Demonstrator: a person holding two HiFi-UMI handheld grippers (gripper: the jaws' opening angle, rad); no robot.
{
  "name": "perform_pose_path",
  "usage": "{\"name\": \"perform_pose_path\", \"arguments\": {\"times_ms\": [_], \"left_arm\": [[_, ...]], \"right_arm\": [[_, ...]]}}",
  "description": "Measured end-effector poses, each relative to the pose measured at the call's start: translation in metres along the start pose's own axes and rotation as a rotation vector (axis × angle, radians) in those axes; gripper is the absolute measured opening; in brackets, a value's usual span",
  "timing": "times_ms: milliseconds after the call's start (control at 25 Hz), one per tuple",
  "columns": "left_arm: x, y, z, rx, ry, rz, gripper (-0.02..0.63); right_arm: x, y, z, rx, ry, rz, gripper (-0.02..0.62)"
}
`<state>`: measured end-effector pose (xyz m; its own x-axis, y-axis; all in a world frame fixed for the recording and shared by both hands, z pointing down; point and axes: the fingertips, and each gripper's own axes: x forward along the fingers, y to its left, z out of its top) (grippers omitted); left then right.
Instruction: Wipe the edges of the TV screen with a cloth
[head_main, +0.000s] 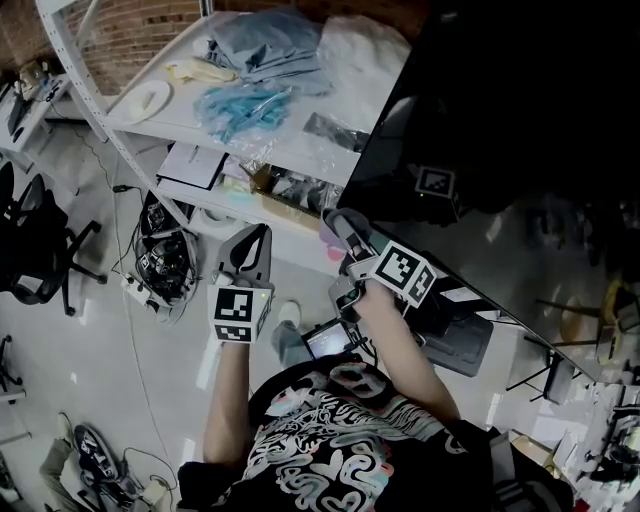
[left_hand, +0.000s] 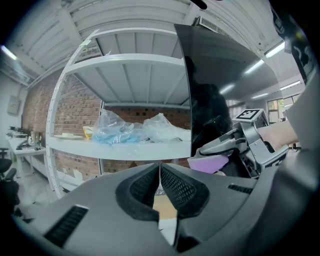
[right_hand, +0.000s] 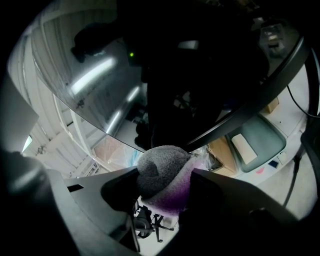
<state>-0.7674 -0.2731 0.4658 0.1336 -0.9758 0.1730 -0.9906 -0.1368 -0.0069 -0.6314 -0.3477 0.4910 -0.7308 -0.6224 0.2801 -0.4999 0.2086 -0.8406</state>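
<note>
Right claw (head_main: 343, 230) is clamped on a bunched-up cloth (right_hand: 162, 176), fuzzy grey on top and purple underneath. The wad fills the whole gap between the jaws, so they're propped a fair way apart by it. The cloth pokes out past the tips and sits right up against the edge of the TV screen (head_main: 520, 110) nearest the person, close to the corner by the shelving. It looks like it's touching the dark frame there, but I can't swear how hard it's pressed. The screen itself is a big dark glossy panel throwing back streaks of ceiling light.

Left claw (head_main: 255, 240) has nothing in it, with the jaws closed up and just a hairline slit between the pads. It's held just left of the right one, off the screen, pointing at the white shelf rack (head_main: 300, 160) and not touching anything.

That rack stands right beside the TV's left side. Its shelf has a heap of clear and blue plastic bags (head_main: 245, 100) on it, and there's a brick wall (left_hand: 75, 105) behind. On the floor under the rack there's a tangle of cables (head_main: 165, 262), and a black office chair (head_main: 35, 255) is parked well off to the left.
</note>
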Motion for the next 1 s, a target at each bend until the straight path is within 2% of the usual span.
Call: {"name": "perform_pose_path", "arguments": {"times_ms": [600,760,840,960,1000], "left_arm": [[0.002,0.005,-0.003,-0.012,0.009,0.011,0.025],[0.003,0.005,-0.007,-0.016,0.013,0.009,0.025],[0.000,0.005,-0.008,-0.022,0.013,0.016,0.025],[-0.013,0.013,-0.010,-0.028,0.021,0.048,0.025],[-0.020,0.019,-0.010,-0.038,0.019,0.068,0.025]], "right_arm": [[0.018,0.009,-0.010,-0.056,0.071,0.040,0.233],[0.028,0.015,-0.025,-0.148,0.120,0.055,0.232],[0.029,0.028,-0.040,-0.209,0.166,0.092,0.233],[0.019,0.057,-0.061,-0.221,0.228,0.199,0.232],[0.014,0.065,-0.065,-0.254,0.237,0.224,0.232]]}}
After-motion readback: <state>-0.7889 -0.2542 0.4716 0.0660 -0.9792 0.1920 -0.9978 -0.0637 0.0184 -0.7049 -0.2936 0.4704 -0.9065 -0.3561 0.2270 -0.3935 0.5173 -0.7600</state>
